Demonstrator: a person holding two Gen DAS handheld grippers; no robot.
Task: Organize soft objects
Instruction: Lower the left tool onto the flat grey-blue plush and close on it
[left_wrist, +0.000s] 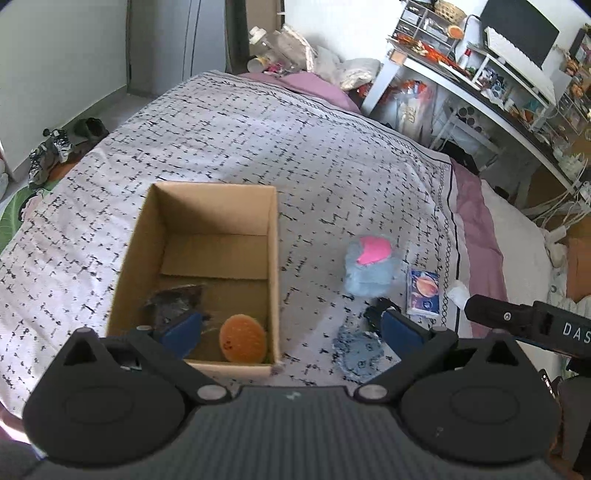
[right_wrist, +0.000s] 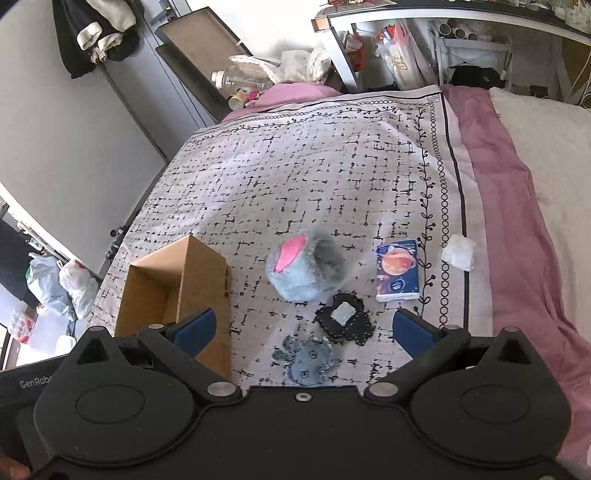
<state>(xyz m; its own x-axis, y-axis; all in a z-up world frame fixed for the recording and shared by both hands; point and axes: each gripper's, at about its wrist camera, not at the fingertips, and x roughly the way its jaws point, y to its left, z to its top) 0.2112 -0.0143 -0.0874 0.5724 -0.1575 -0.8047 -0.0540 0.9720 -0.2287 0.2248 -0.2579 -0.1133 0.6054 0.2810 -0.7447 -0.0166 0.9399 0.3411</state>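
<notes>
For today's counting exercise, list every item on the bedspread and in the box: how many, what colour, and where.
cardboard box: one, brown, open, on bedspread
orange round pad: one, inside box
dark packet: one, inside box
fluffy toy: one, grey-blue and pink, right of box
black patch: one, before toy
blue patch: one, nearest
tissue pack: one, blue, right of toy
clear wrapper: one, cloth edge
left tool: open
right tool: open

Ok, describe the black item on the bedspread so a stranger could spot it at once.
Find the cardboard box on the patterned bedspread; right of it sits a fluffy grey-and-pink plush. Just nearer than that lies the black patch, flat, with scalloped stitched edges and a pale square in its centre, unlike the blue-grey patch beside it.
</notes>
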